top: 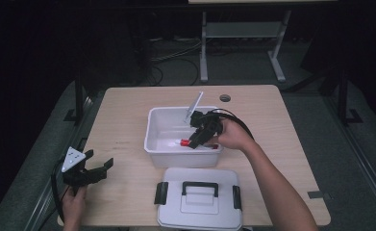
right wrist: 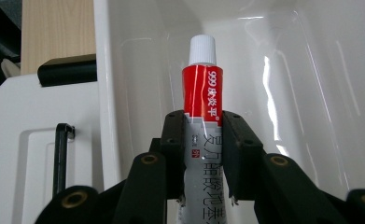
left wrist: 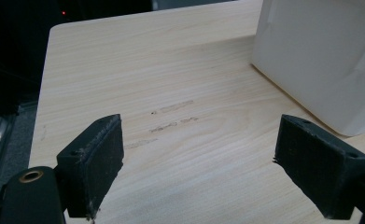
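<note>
The wooden tabletop [top: 128, 125] carries a white plastic bin [top: 153, 130] near its middle, open at the top, and just in front of the bin, on the person's side, lies the bin's white lid [top: 200, 211] flat, with a black handle [top: 200, 185] in its middle and a black latch at each short end. The right claw [top: 195, 140] reaches down into the bin from its right side, with the person's right hand [top: 233, 134] at the bin's right rim. In the right gripper view its two black jaws are clenched on a tube [right wrist: 202, 107] of ointment, gripping the lower white part of the tube from both sides, while the red band with white lettering and the white screw cap [right wrist: 202, 49] stick out beyond the jaws toward the bin's glossy inner wall. From the high view the tube shows as a small red and white shape low inside the bin, close to the near wall. The left claw [top: 99, 166] sits well apart at the tabletop's front left corner, held in the left hand [top: 72, 204]; in the left gripper view its jaws stand wide apart over bare wood with nothing between them, released, and the bin's white outer wall is at the upper right.
</note>
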`<state>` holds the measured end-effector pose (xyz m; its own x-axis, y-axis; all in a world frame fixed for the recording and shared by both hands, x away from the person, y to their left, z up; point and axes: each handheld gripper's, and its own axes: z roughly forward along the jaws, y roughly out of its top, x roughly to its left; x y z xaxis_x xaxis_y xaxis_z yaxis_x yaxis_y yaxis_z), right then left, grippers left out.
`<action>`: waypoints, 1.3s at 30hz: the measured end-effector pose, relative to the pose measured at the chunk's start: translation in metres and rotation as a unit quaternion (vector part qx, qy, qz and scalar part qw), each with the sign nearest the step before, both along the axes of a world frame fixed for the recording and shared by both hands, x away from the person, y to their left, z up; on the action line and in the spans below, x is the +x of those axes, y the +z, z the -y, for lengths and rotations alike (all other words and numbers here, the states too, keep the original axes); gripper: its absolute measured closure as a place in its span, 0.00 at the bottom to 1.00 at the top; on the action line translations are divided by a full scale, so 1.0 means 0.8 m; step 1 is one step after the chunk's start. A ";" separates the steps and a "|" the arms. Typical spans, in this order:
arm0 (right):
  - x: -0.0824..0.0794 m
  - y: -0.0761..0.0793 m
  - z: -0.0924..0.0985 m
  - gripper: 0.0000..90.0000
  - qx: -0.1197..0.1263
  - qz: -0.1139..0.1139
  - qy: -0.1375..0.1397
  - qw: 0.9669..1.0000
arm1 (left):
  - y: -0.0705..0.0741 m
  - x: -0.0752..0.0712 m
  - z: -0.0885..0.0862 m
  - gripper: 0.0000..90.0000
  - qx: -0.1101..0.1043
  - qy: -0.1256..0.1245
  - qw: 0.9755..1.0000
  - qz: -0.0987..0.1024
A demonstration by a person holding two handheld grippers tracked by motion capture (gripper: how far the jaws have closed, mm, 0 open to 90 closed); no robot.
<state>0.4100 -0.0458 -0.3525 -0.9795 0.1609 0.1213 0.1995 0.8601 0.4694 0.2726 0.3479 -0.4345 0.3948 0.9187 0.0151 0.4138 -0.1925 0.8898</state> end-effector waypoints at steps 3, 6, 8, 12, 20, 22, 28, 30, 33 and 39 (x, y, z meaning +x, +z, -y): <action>0.001 -0.002 0.001 0.78 0.003 -0.005 -0.004 1.000 | 0.000 0.000 0.000 0.16 0.000 0.001 1.000 0.000; 0.002 -0.002 0.001 0.71 0.004 -0.009 -0.008 1.000 | 0.000 0.000 0.000 0.16 0.000 0.001 1.000 0.001; 0.002 -0.001 0.002 0.69 0.006 -0.010 -0.012 1.000 | 0.000 -0.001 -0.001 0.16 -0.001 0.001 1.000 0.000; -0.001 0.003 0.005 0.67 0.006 -0.005 -0.015 1.000 | 0.000 0.000 0.000 0.16 -0.001 0.001 1.000 0.001; -0.014 0.025 0.017 0.64 0.025 0.011 -0.021 0.999 | 0.000 0.000 0.000 0.16 0.002 -0.001 1.000 -0.001; -0.020 0.031 0.020 0.62 0.028 0.014 -0.018 0.999 | 0.000 0.000 0.001 0.16 0.003 -0.001 1.000 -0.001; -0.044 0.048 0.026 0.57 0.035 0.031 -0.009 0.999 | 0.000 0.000 0.001 0.16 0.004 -0.003 1.000 0.000; -0.053 0.052 0.027 0.55 0.038 0.034 -0.006 0.999 | 0.000 0.000 0.001 0.16 0.004 -0.002 1.000 -0.001; -0.065 0.054 0.029 0.54 0.040 0.038 0.002 0.998 | 0.000 0.000 0.002 0.16 0.006 -0.004 1.000 -0.001; -0.086 0.057 0.035 0.52 0.030 0.052 0.005 0.998 | 0.000 0.000 0.003 0.16 0.007 -0.004 1.000 -0.002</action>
